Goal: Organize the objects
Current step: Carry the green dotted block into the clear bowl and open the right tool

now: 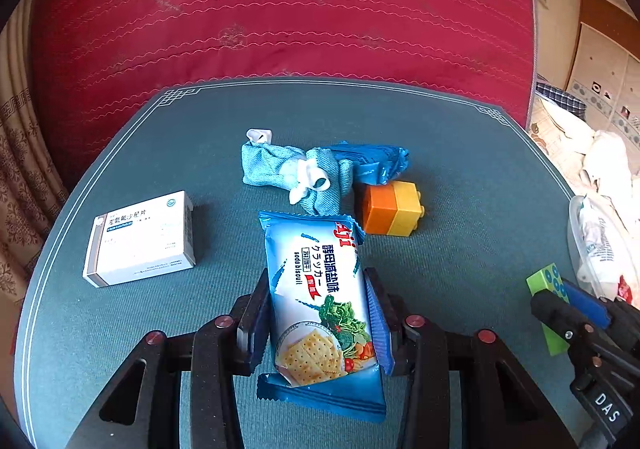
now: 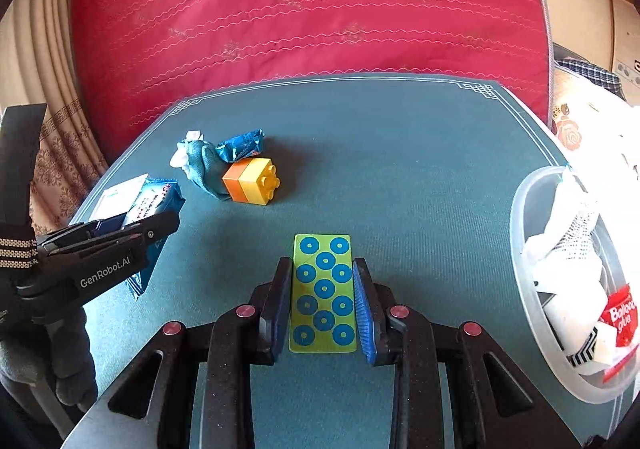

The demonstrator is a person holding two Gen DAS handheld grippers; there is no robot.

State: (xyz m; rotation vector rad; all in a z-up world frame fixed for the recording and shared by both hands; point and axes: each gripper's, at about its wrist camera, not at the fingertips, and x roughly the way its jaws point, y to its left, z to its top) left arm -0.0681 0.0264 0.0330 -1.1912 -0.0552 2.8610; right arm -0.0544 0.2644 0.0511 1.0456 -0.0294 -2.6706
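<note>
The packet of soda biscuits (image 1: 320,305) is clamped between the two pads of the left hand-held gripper (image 1: 318,319), which press on its long sides, and it hangs over the near part of the desk (image 1: 460,153). The green card with blue rings (image 2: 324,293) is held in the same way by the right hand-held gripper (image 2: 324,309), with its jaws closed on both long edges, above the near middle of the desk. Further back on the green desk surface, an orange and yellow toy brick (image 1: 390,209) lies on its side, and it touches a crumpled blue cloth (image 1: 296,169) with white parts. A small blue wrapper (image 1: 372,161) lies just behind the brick and beside the cloth. A white medicine box (image 1: 140,239) stands apart on the left side of the desk. At the right edge there is a clear plastic container (image 2: 524,217) which holds white packets and a red one. Behind the desk a red quilted cover (image 1: 280,9) fills the view. In the right wrist view, a gloved hand (image 2: 52,353) holds the left hand-held gripper.
</note>
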